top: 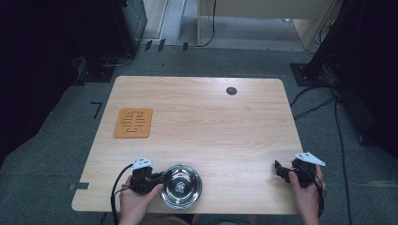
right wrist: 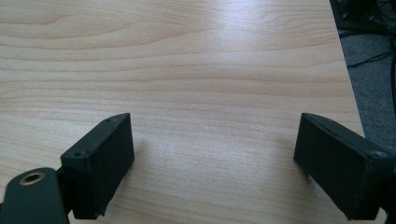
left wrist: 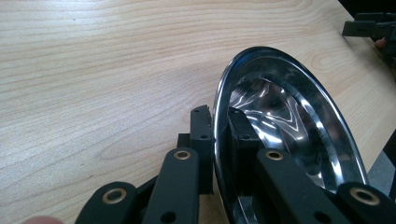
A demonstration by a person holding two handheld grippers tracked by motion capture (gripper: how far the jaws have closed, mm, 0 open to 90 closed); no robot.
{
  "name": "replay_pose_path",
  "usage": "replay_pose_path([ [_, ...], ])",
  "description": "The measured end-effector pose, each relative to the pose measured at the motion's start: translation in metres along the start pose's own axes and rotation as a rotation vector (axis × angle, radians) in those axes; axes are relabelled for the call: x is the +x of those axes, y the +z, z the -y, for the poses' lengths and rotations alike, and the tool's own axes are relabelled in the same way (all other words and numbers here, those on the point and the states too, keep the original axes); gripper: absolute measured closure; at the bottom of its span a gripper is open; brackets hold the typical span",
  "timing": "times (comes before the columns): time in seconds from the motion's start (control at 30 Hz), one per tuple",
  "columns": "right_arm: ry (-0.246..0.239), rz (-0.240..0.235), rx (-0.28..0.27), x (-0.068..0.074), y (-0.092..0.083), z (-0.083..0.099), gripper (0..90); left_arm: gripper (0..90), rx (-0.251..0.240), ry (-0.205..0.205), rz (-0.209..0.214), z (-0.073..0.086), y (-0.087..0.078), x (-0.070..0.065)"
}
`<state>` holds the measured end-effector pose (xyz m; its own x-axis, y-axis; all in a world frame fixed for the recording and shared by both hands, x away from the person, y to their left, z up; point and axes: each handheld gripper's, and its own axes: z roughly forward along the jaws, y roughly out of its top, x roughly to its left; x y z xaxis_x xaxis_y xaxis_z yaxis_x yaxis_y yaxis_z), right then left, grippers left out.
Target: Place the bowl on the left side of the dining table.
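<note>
Bowl pinched by its rim at the near table edge

High view: the left gripper (top: 157, 178) clamps the steel bowl (top: 180, 186) near the table (top: 211, 122) edge; a lift could tip it off. The right gripper (top: 280, 169) rests apart; a mat (top: 133, 123) lies far left, grey carpet and cables around.
Left gripper view: pads pinch the thin rim (left wrist: 219, 126); the slick metal may slip.
Right gripper view: jaws wide over bare wood (right wrist: 210, 93).

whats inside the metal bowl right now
No loose contents show inside the steel bowl: just shiny reflections, plus one jaw of the left hand-held gripper, which clamps the rim. That jaw covers a strip of the inner wall, and the table beneath the bowl is hidden.
</note>
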<state>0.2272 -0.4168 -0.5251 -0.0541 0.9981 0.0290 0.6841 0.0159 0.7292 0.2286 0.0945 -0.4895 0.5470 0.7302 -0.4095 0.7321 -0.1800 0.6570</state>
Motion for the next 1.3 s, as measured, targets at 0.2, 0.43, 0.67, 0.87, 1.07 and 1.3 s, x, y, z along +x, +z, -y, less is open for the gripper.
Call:
replay_pose_path([
  [0.2, -0.001, 0.0, -0.001, 0.0, 0.0, 0.0, 11.4, 83.8, -0.004, 0.004, 0.003, -0.004, -0.002, 0.002],
  [0.43, 0.0, 0.001, 0.0, 0.0, 0.0, 0.0, 11.4, 83.9, -0.016, -0.004, 0.032, -0.011, -0.009, 0.01],
  [0.67, 0.005, 0.006, -0.001, 0.001, 0.0, 0.0, 11.4, 84.1, -0.059, -0.017, 0.016, -0.019, -0.023, 0.018],
  [0.87, 0.006, 0.008, -0.001, 0.0, 0.0, 0.0, 11.4, 84.1, -0.089, -0.041, 0.02, -0.025, -0.032, 0.025],
  [1.07, 0.006, 0.008, -0.001, 0.0, 0.0, 0.0, 11.4, 84.2, -0.117, -0.072, 0.013, -0.033, -0.036, 0.03],
  [1.3, 0.007, 0.008, -0.001, 0.0, 0.0, 0.0, 11.4, 84.2, -0.165, -0.087, -0.007, -0.045, -0.04, 0.037],
])
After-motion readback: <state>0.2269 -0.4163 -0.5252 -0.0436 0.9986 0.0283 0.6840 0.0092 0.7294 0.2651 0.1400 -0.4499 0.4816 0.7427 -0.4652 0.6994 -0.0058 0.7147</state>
